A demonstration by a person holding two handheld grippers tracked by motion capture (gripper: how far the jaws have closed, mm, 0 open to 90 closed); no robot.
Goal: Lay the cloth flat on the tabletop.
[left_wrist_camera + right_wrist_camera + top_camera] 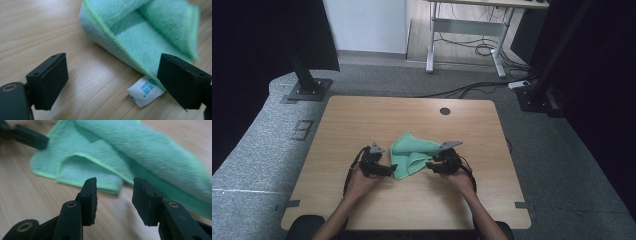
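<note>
A green microfibre cloth [412, 152] lies loosely folded on the wooden table [362, 120], between my two grippers. My left gripper [391, 169] is at the cloth's left near corner and stands open; in the left gripper view the cloth [140, 32] and its white label [145, 91] lie between and ahead of the jaws. My right gripper [430, 166] sits at the cloth's right near side, open, with nothing between its fingers. In the right gripper view a folded corner of the cloth [100, 170] lies just ahead of the jaws, and the left gripper's jaw [30, 138] shows at the top left.
A round cable hole [445, 111] is in the table near its far edge. A black post on a base plate [307, 87] stands off the far left corner. A desk frame [467, 35] and cables stand on the floor beyond.
</note>
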